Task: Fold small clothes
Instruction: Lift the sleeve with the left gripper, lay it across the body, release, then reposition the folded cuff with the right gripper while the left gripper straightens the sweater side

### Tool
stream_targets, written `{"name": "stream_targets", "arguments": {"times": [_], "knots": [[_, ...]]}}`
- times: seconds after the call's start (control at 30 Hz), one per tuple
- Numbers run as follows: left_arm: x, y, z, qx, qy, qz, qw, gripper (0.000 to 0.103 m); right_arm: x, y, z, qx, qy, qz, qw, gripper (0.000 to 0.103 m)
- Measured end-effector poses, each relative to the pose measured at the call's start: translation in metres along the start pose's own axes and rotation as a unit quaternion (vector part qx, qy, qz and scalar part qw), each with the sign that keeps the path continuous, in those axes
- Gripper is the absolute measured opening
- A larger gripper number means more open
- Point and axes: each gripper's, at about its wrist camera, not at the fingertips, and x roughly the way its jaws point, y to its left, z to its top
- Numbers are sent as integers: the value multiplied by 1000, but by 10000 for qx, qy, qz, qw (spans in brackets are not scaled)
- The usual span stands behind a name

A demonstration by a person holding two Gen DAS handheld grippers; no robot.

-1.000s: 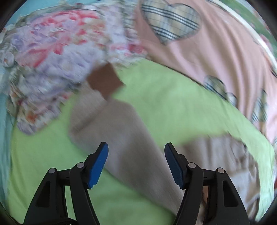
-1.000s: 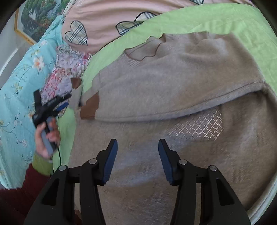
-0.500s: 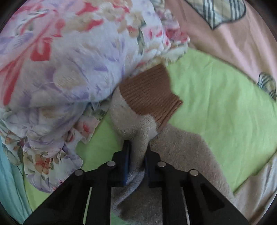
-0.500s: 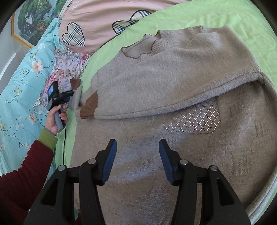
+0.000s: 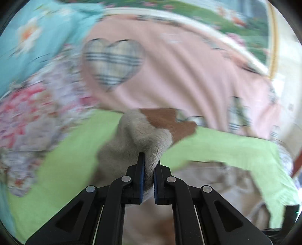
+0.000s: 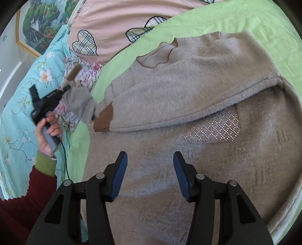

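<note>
1. The beige sweater (image 6: pixel 188 98) lies spread on the green sheet (image 6: pixel 245 17) of the bed, neckline toward the pink pillow (image 6: pixel 117 24), with one sleeve already laid across the chest, its brown cuff (image 6: pixel 103 118) near the sheet's left edge.
2. The left gripper (image 5: pixel 149 169) is clamped on the other sleeve (image 5: pixel 139 139) just short of its brown cuff, holding it up off the bed over by the floral fabric (image 6: pixel 83 75).
3. The right gripper (image 6: pixel 149 167) hovers over the lower body of the sweater, jaws wide, nothing in them.
4. Handling-wise I'd guess a fluffy knit: soft, floppy, fairly light, a bit stretchy. It'll sag and drag, so don't pull hard.
5. Near the cuff looks like the right place to hold. For the body fold, I'd pinch the hem or a side seam, not the middle.
</note>
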Motion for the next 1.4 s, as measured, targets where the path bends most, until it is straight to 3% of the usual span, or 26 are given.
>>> {"name": "stream_targets", "arguments": {"times": [0.13, 0.27, 0.43, 0.6, 0.67, 0.83, 0.9, 1.0, 1.1, 1.2, 1.27, 1.4], "knots": [[7, -79, -16, 186, 143, -728, 9971, 6, -13, -12, 0, 191, -198, -46, 9996, 52], [29, -139, -50, 321, 507, -1088, 9923, 6, -29, -27, 0, 410, -390, -125, 9983, 52], [63, -182, -91, 456, 912, -1133, 9883, 6, -44, -44, 0, 612, -581, -195, 9962, 52], [94, -194, -125, 465, 1399, -1143, 9824, 7, -46, -54, 4, 772, -626, -192, 9949, 52], [92, -188, -138, 456, 1552, -1205, 9794, 12, -46, -56, 8, 807, -650, -178, 9945, 52], [61, -170, -149, 496, 1580, -1238, 9784, 45, -38, -56, 18, 912, -623, -128, 9938, 59], [39, -154, -151, 519, 1471, -1078, 9819, 47, -31, -55, 23, 1051, -617, 83, 9925, 61], [11, -118, -146, 395, 1320, -728, 9878, 51, -21, -46, 33, 909, -615, -28, 9940, 62], [-11, -72, -142, 241, 1060, 65, 9941, 53, -11, -49, 44, 1152, -589, 288, 9912, 65], [-20, -21, -138, -34, 915, 768, 9928, 53, -4, -51, 58, 1343, -660, 336, 9882, 71], [-17, 12, -139, -271, 1052, 946, 9896, 53, 5, -52, 68, 1438, -639, 382, 9868, 75], [5, 38, -145, -421, 1360, 886, 9858, 54, 35, -63, 81, 1864, -374, 446, 9808, 78]]}}
